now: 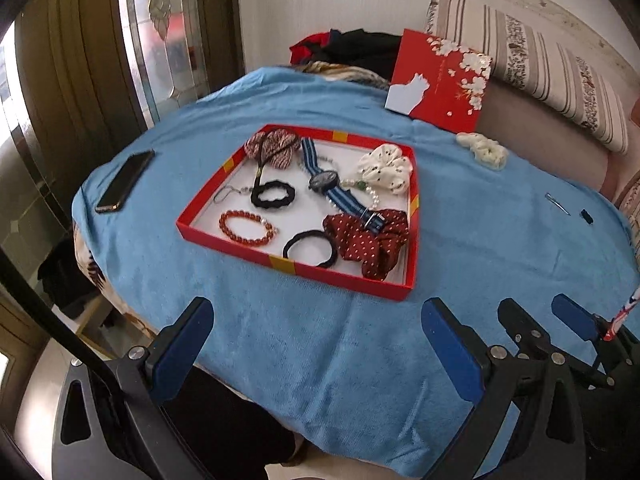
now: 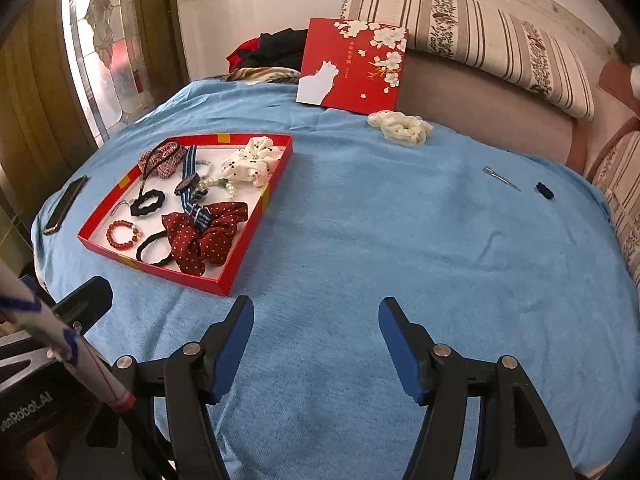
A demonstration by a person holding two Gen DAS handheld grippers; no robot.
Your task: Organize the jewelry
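Both grippers, left (image 1: 320,344) and right (image 2: 316,344), hang spread and empty before a red tray (image 2: 236,276) crowded with scrunchies, bracelets and a striped watch (image 2: 188,186).

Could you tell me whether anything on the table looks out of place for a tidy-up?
Yes. A cream scrunchie, a metal clip and a small black piece lie loose on the blue cloth, outside the red tray that holds the other pieces. Its lid leans on the sofa.
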